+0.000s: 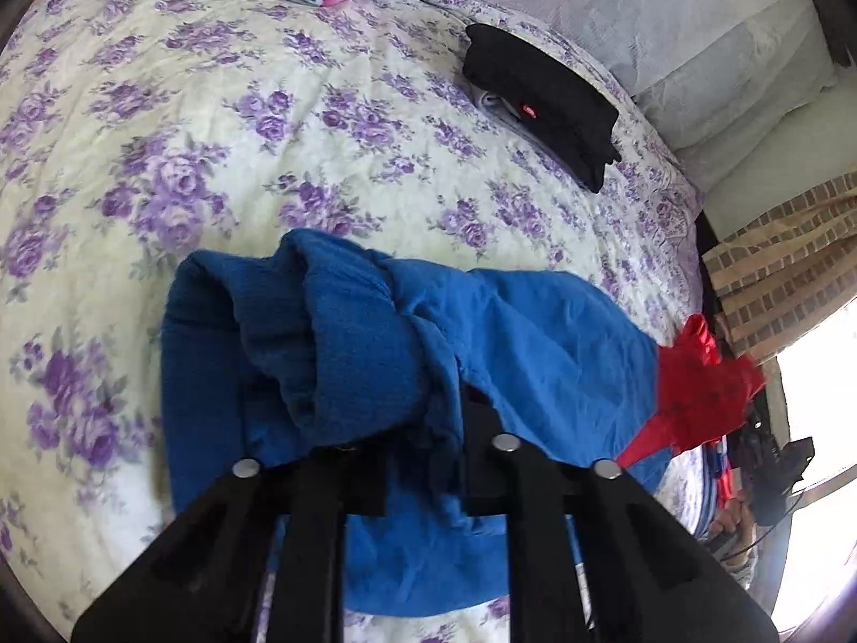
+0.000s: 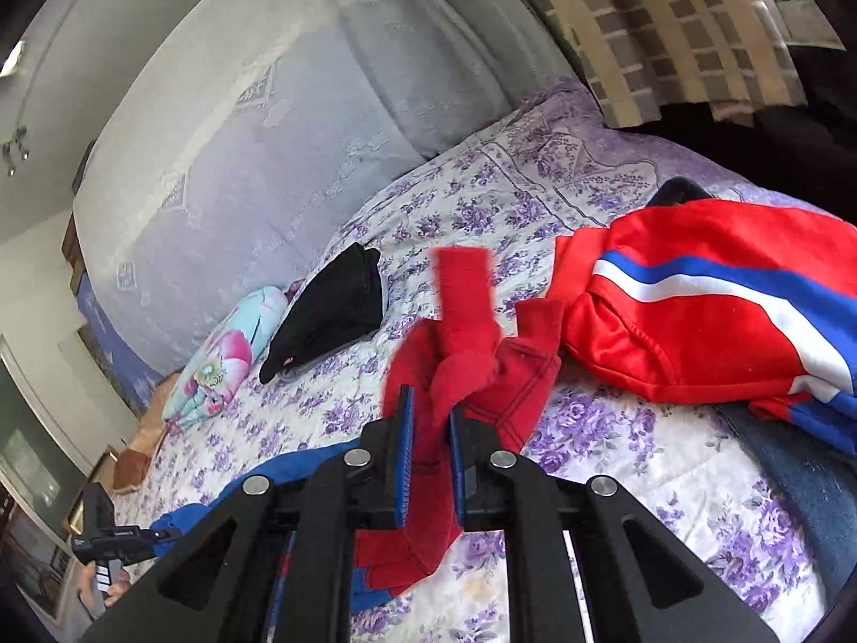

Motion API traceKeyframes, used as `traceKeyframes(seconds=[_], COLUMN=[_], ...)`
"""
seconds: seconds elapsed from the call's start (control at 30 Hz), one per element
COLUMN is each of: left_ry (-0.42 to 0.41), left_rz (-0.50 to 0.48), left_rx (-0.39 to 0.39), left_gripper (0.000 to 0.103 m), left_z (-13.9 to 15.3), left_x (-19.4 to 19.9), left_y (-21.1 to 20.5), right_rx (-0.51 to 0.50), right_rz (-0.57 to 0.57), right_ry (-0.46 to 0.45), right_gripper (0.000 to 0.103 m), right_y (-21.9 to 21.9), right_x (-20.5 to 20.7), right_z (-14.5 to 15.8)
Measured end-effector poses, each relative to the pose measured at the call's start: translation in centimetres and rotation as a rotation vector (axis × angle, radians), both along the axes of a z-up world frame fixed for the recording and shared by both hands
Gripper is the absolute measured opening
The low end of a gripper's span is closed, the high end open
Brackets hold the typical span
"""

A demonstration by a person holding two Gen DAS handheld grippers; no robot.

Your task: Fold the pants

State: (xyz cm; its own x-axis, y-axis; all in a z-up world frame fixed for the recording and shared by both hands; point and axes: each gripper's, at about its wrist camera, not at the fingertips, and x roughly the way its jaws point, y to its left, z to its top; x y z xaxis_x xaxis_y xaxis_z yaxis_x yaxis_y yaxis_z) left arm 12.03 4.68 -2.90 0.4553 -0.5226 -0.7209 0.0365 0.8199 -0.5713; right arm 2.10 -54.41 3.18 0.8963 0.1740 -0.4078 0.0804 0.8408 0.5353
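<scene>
Left gripper (image 1: 423,428) is clamping the blue leg (image 1: 375,321) of the pants (image 1: 535,332) above the bed (image 1: 214,107); right gripper (image 2: 431,461) is pinching the red leg (image 2: 460,343), lifted beside a red jacket (image 2: 696,311).

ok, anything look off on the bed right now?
Yes. The pants are bunched in a heap, blue part over the left gripper, red part twisted in the right gripper. Not flat for folding. The black stack looks neat.
</scene>
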Motion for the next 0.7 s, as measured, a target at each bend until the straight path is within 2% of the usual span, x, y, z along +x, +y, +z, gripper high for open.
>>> traceKeyframes(seconds=[0.1, 0.23, 0.33, 0.43, 0.47, 0.5, 0.53, 0.57, 0.63, 0.67, 0.7], left_ry=[-0.07, -0.157, -0.158, -0.103, -0.081, -0.045, -0.003, 0.049, 0.124, 0.115, 0.089], left_rz=[0.049, 0.151, 0.201, 0.26, 0.291, 0.315, 0.32, 0.326, 0.317, 0.301, 0.269], left_rx=[-0.032, -0.084, -0.119, -0.149, -0.155, -0.142, -0.12, -0.109, -0.13, -0.14, -0.128], left_gripper=[0.009, 0.009, 0.009, 0.009, 0.009, 0.009, 0.009, 0.009, 0.009, 0.011, 0.018], left_z=[2.1, 5.8, 6.8, 5.9, 5.3, 4.3, 3.3, 2.0, 0.0, -0.1, 0.4], left_x=[0.9, 2.9, 6.1, 10.9, 12.5, 14.4, 16.0, 17.3, 18.2, 17.9, 17.3], left_y=[0.7, 3.3, 5.0, 6.2, 6.6, 6.7, 6.6, 6.6, 6.4, 6.3, 6.1], right_rx=[0.072, 0.117, 0.141, 0.195, 0.175, 0.13, 0.092, 0.058, 0.045, 0.053, 0.046], right_rz=[-0.004, 0.02, 0.029, 0.036, 0.058, 0.071, 0.064, 0.039, 0.026, 0.048, 0.059], right_ry=[-0.011, -0.033, -0.023, 0.049, 0.092, 0.134, 0.166, 0.189, 0.175, 0.148, 0.128], right_gripper=[0.012, 0.012, 0.012, 0.014, 0.016, 0.024, 0.051, 0.064, 0.064, 0.064, 0.064], right_y=[-1.4, -2.6, -2.8, -2.6, -2.2, -1.5, -1.0, -0.5, 0.5, 0.9, 1.3], right_x=[0.8, 4.4, 8.9, 16.1, 19.2, 22.2, 24.5, 26.1, 27.2, 26.8, 26.0], right_z=[0.1, 1.6, 2.4, 1.6, 1.3, 0.8, 0.3, -0.1, -0.2, -0.1, -0.1])
